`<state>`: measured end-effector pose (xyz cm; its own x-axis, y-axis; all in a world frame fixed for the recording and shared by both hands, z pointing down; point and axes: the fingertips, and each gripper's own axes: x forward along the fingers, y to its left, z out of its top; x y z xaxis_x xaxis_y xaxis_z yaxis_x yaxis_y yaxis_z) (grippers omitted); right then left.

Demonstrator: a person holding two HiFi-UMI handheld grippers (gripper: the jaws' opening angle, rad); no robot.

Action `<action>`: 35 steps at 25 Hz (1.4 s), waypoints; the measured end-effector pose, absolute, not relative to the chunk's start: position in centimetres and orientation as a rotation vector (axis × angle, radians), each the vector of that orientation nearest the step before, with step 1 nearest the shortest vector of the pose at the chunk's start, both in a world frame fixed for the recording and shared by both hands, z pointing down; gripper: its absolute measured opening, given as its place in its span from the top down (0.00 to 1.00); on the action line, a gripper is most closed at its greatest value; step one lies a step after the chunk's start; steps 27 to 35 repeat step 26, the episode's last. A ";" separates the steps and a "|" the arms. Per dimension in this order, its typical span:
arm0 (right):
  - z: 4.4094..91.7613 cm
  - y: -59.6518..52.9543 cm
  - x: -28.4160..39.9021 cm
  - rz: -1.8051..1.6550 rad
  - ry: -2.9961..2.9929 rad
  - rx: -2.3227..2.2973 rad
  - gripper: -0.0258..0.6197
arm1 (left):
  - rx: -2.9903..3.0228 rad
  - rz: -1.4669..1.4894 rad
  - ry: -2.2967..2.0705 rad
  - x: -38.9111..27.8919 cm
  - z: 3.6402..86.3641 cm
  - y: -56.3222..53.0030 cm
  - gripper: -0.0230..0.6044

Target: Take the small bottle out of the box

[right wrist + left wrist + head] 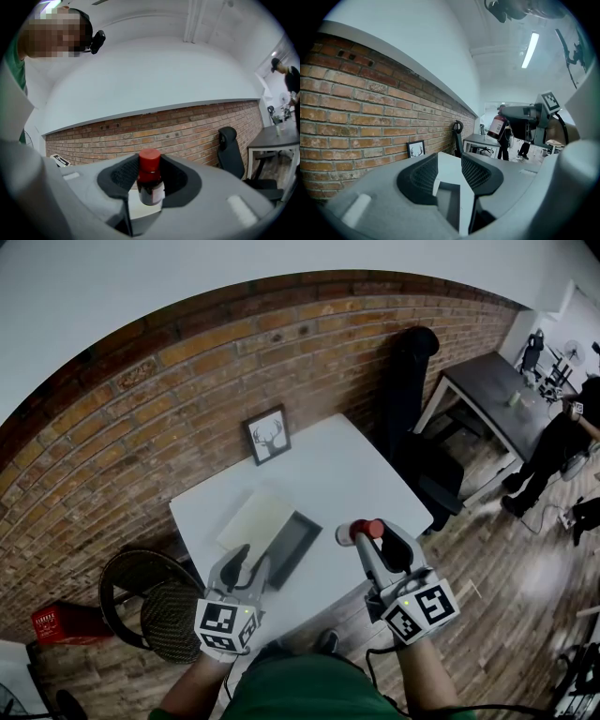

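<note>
A small dark bottle [361, 531] with a red cap is held in the air over the near right part of the white table [356, 474], with my right gripper [367, 535] shut on it. In the right gripper view the bottle [150, 185] stands upright between the pads. It also shows in the left gripper view, where the bottle [497, 125] hangs tilted at the right. The open box [292, 545], a dark tray with a cream lid [258, 518] beside it, lies on the table's near left. My left gripper [248, 563] hovers at the box's near end, open and empty.
A framed deer picture [267, 435] leans on the brick wall at the table's far edge. A black office chair [412, 362] and a dark desk [497, 395] stand to the right, with a person [553, 446] beyond. A round woven chair [155, 601] stands at the near left.
</note>
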<state>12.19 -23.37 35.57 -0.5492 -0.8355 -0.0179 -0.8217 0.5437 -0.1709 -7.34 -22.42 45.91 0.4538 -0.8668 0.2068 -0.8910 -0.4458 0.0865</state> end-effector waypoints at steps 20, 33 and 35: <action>36.0 -23.5 11.9 -0.225 2.669 -1.462 0.74 | 2.513 0.207 -1.517 -7.6 46.7 -22.5 0.70; 36.0 -23.4 11.8 -0.222 2.664 -1.471 0.74 | 2.520 0.211 -1.510 -7.7 46.6 -22.6 0.70; 36.0 -23.4 11.8 -0.222 2.664 -1.471 0.74 | 2.520 0.211 -1.510 -7.7 46.6 -22.6 0.70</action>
